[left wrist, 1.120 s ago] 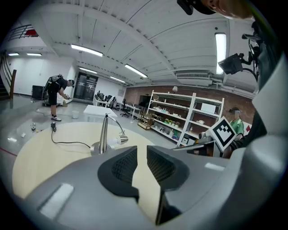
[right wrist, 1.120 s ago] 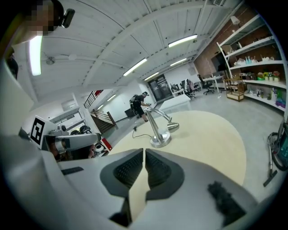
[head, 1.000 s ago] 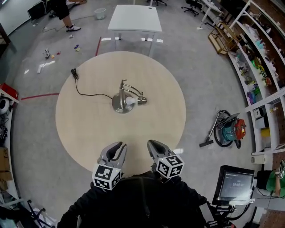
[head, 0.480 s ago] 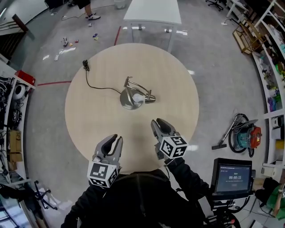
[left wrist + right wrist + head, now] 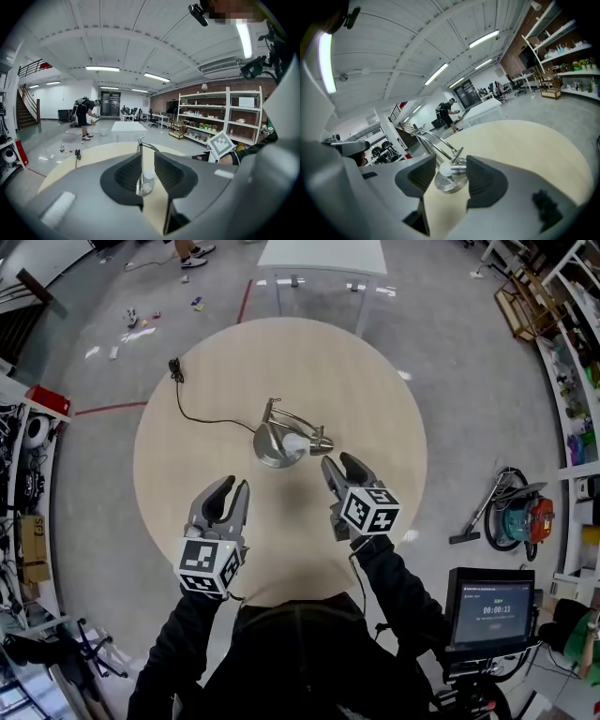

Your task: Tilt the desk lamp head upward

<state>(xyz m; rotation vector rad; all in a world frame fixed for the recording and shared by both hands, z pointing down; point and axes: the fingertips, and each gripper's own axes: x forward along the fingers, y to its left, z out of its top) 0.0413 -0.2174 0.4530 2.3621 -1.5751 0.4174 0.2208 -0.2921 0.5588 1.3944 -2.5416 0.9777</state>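
table: round pale wooden table [image 5: 178,465]; the desk lamp [image 5: 279,442] stands near its middle.
lamp: lamp head [image 5: 315,444] lies low, pointing right over the round metal base [image 5: 267,451]; the arched arm rises on the far side.
around: black cord [image 5: 202,416] trails far left across the top; white table [image 5: 323,253] beyond; vacuum cleaner [image 5: 511,515] and monitor [image 5: 492,604] on the floor at right; a person [image 5: 84,117] bends far off.
left gripper [image 5: 236,486]: narrow gap that has just been widening, nothing held; near and left of the lamp.
right gripper [image 5: 338,462]: jaws have just been opening, about half apart, nothing held; just short of the lamp head.
change: both grippers have advanced over the table toward the lamp.
containers: shelves [image 5: 574,362] at right hold small goods, too small to tell.
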